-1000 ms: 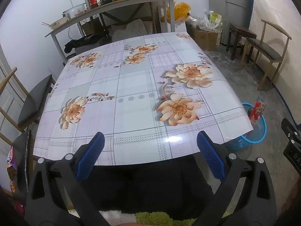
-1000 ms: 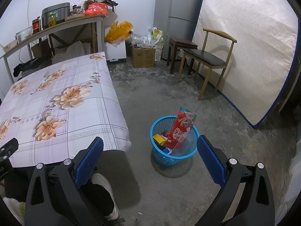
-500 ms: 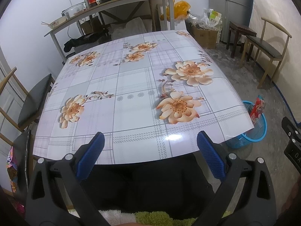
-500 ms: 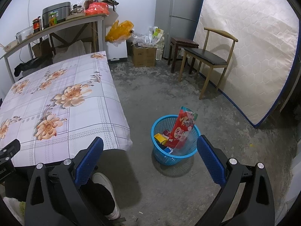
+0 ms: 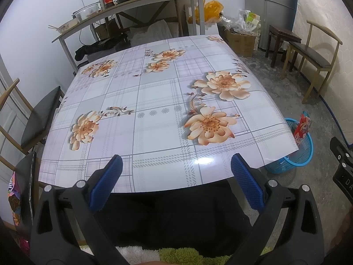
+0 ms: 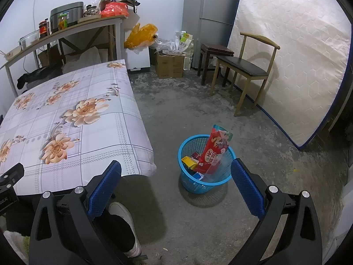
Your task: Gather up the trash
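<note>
A blue mesh trash basket (image 6: 189, 183) stands on the concrete floor right of the table; it also shows in the left wrist view (image 5: 302, 154). A red snack bag (image 6: 215, 150) sticks up out of it, with a yellow box (image 6: 187, 161) and other wrappers inside. The table with the floral cloth (image 5: 154, 114) carries nothing. My left gripper (image 5: 175, 176) is open and empty over the table's near edge. My right gripper (image 6: 176, 183) is open and empty, held above the floor just in front of the basket.
A wooden chair (image 6: 245, 66) and a dark stool (image 6: 215, 50) stand by a mattress leaning on the right wall. A cardboard box (image 6: 169, 65) and bags sit by the fridge. A shelf table (image 5: 132, 6) with jars stands behind. Another chair (image 5: 37, 119) is at the table's left.
Both grippers have drifted slightly; the views shift a little, the table sitting a touch higher in the left view. Both stay open and empty.
</note>
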